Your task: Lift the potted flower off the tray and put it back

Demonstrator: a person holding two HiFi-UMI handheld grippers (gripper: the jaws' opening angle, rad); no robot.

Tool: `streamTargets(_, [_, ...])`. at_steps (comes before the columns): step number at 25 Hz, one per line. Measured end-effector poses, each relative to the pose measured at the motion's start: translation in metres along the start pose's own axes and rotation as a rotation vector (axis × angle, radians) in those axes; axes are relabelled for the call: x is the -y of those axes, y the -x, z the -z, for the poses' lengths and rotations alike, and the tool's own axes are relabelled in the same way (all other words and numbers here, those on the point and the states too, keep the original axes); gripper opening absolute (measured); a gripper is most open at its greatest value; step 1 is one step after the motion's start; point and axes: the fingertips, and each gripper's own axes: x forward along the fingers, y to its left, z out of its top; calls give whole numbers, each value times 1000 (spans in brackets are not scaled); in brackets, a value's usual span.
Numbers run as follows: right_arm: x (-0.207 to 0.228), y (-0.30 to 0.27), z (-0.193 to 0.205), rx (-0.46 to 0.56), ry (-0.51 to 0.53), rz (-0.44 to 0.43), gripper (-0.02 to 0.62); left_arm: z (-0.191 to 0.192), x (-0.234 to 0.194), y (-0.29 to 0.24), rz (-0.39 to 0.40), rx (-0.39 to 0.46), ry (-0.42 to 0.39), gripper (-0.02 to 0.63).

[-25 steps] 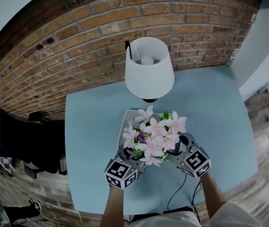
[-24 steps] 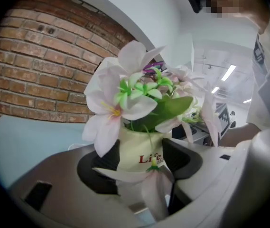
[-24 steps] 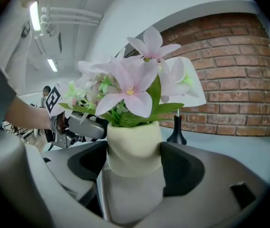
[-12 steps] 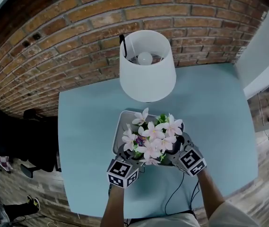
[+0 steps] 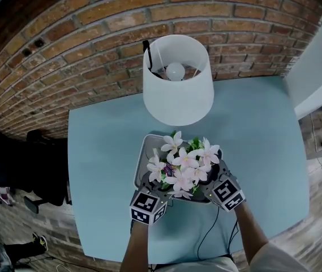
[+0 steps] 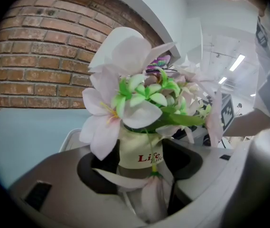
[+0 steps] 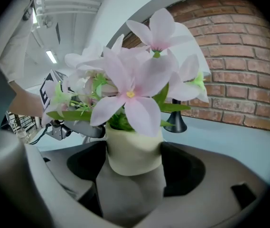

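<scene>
Two pairs of jaws are closed on one pot. The left gripper (image 6: 140, 159) has its dark pads pressed to both sides of the cream pot (image 6: 137, 152), just under the red lettering, with no gap on either side. The right gripper (image 7: 134, 167) clamps the same pot from the opposite flank, pads tight on its lower half. Neither holds anything else.

The pot stands upright between them, its long axis vertical, and the pink flowers (image 5: 184, 164) spread above and over the jaws. The left gripper comes in from the near-left and the right from the near-right, so the pot sits about midway between the hands, neither one clearly nearer.

From the head view the pot is over the near half of the white tray (image 5: 142, 154), whose far rim shows past the blooms. Petals and gripper bodies hide the pot's base, so whether it rests on the tray floor or hangs just above cannot be told.

Since the tray lies straight beneath, the coming move is probably purely vertical, both hands travelling level so the pot stays plumb.

The tray sits mid-desk (image 5: 257, 135), slightly toward the near edge. A white lamp (image 5: 177, 78) stands by the far edge, just beyond the tray.
</scene>
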Motion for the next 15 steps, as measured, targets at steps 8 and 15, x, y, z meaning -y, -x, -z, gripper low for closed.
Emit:
streamTargets(8, [1, -11, 7, -37, 35, 21, 387, 7, -5, -4, 0, -22, -11, 307])
streamTargets(15, [3, -18, 15, -71, 77, 59, 397, 6, -5, -5, -2, -5, -3, 311])
